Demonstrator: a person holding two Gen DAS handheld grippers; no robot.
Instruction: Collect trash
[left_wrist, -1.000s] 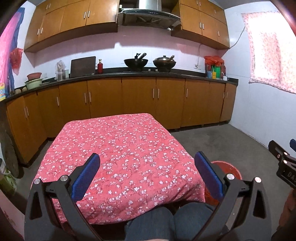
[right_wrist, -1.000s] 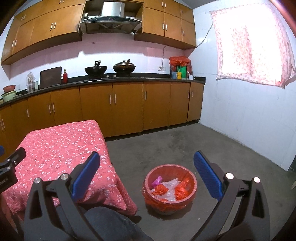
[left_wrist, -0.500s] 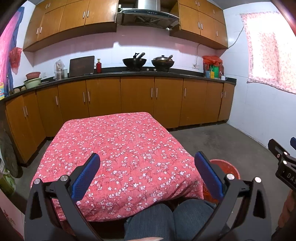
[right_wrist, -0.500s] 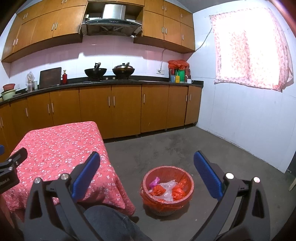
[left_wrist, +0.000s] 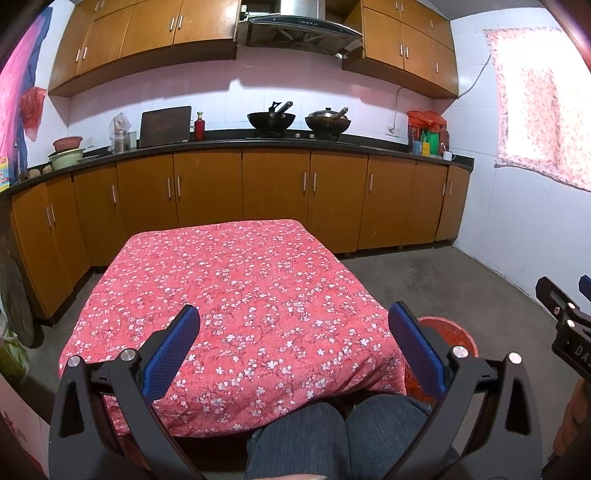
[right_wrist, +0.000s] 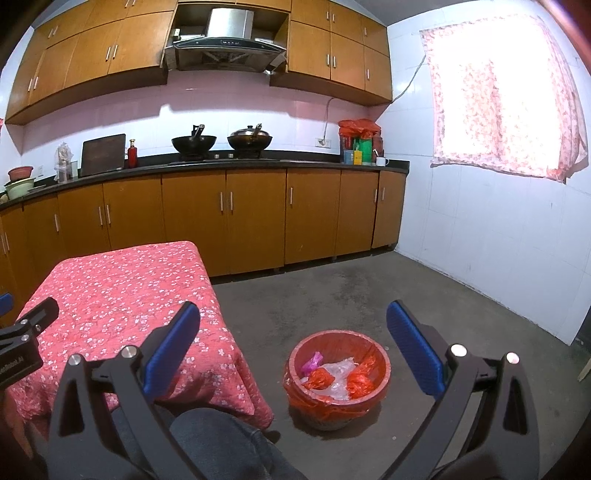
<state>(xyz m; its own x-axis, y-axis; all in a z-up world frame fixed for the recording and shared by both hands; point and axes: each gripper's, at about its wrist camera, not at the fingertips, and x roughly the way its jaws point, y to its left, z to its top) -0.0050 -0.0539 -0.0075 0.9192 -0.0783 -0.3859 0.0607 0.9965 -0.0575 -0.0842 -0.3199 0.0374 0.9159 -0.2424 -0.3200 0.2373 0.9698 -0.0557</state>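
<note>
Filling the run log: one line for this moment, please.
left gripper: open, empty, over table | right gripper: open, empty, above floor | bin: on floor beside table, holds bags | tabletop: no trash visible

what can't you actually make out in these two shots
- Trash basket: left wrist view shows only its rim; the tablecloth and left gripper fingers hide the rest.
- Under the table: covered by the cloth in both views.
- Right gripper: cut off by the frame edge there.
- Counter jars: labels too small.
</note>
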